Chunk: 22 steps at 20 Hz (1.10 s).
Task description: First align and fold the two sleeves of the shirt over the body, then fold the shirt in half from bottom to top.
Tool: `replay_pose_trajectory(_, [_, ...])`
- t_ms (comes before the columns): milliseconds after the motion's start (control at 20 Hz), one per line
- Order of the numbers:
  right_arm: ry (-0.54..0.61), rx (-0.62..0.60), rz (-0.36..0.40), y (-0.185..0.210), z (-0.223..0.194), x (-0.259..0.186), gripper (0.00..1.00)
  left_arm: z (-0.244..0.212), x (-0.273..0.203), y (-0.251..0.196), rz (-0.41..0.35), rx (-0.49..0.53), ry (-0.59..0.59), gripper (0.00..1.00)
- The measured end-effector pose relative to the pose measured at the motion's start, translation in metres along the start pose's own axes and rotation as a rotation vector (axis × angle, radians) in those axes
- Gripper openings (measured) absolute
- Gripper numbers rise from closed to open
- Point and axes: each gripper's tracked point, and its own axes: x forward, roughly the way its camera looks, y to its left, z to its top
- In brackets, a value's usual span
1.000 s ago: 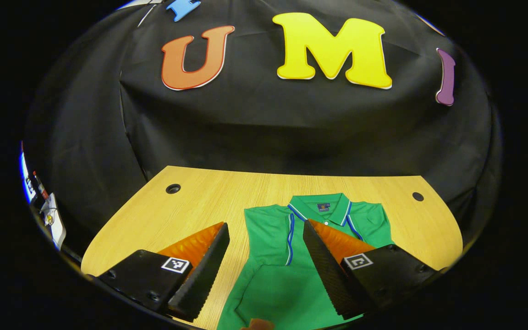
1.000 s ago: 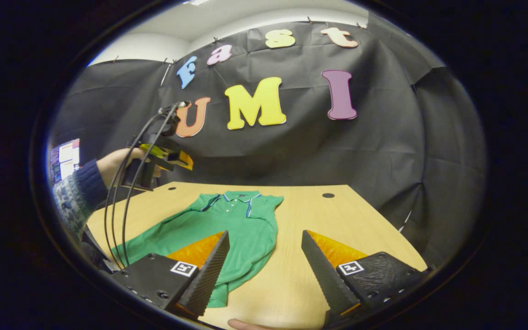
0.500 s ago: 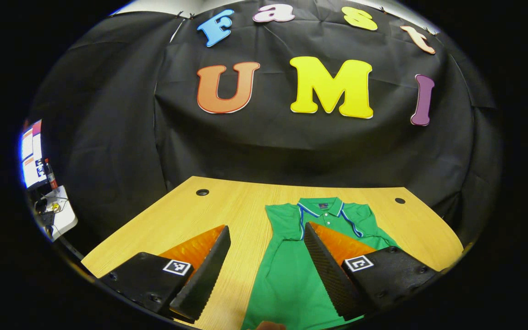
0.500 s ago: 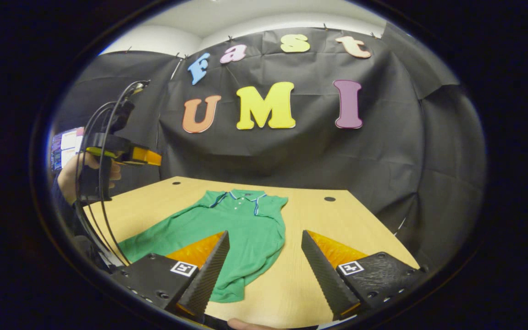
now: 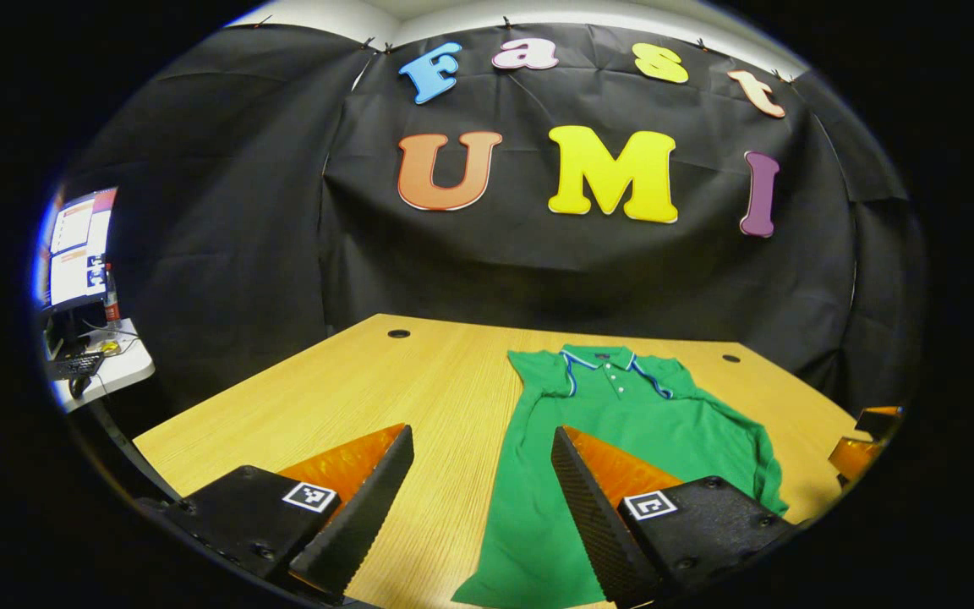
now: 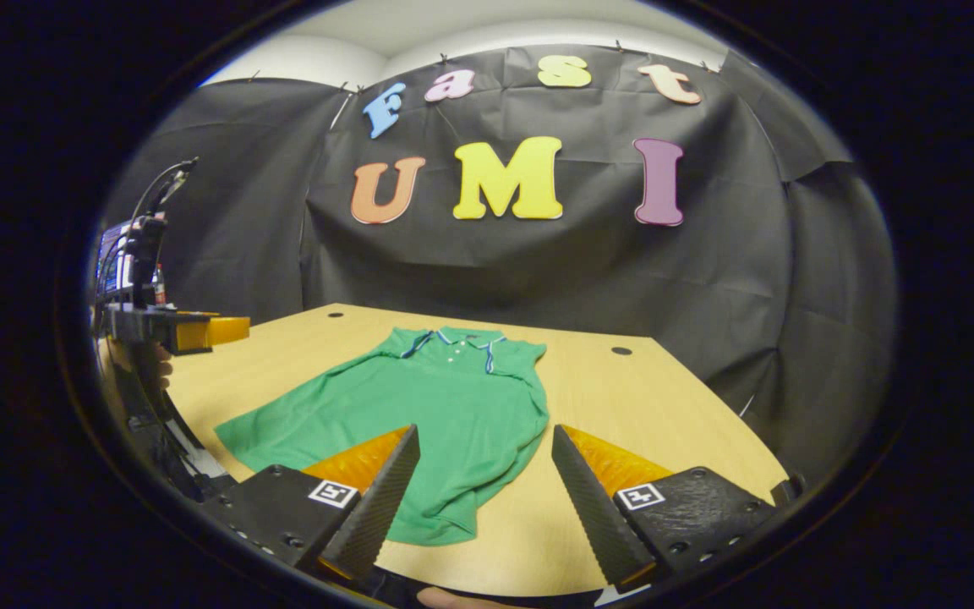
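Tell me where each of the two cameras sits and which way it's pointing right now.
Left gripper view: rides on the left gripper, above the table's near edge, facing the booth wall; its open fingers frame the green shirt, with the right gripper at the far right edge.
Right gripper view: rides on the right gripper, facing the same wall; its open fingers sit low, with the left gripper at the left edge.
Shared: the shirt lying on the table, collar toward the wall.

Shirt [image 5: 622,423] flat on table [image 5: 352,397], collar [image 5: 610,359] toward back wall, two holes behind it.
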Motion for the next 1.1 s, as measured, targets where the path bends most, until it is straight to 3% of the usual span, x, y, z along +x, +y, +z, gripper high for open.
replay_pose_trajectory(150, [0.053, 0.025, 0.000, 0.001, -0.025, 0.009, 0.96, -0.039, -0.008, -0.013, -0.018, 0.068, 0.050, 1.00])
replay_pose_trajectory(450, [0.199, 0.070, 0.007, 0.001, -0.085, 0.014, 0.96, -0.102, -0.011, -0.003, -0.006, 0.049, 0.176, 1.00])
replay_pose_trajectory(750, [0.215, 0.103, 0.048, 0.014, -0.090, 0.013, 0.95, -0.110, -0.010, 0.004, -0.007, 0.016, 0.176, 1.00])
replay_pose_trajectory(950, [0.191, 0.038, 0.033, 0.027, -0.086, 0.029, 0.96, -0.110, -0.007, 0.000, -0.011, 0.018, 0.149, 1.00])
replay_pose_trajectory(1050, [0.218, 0.038, 0.014, 0.028, -0.090, 0.038, 0.94, -0.110, -0.007, -0.001, -0.010, 0.011, 0.141, 1.00])
replay_pose_trajectory(1100, [0.228, 0.056, 0.023, 0.034, -0.089, 0.041, 0.85, -0.110, -0.008, -0.005, -0.013, 0.012, 0.152, 1.00])
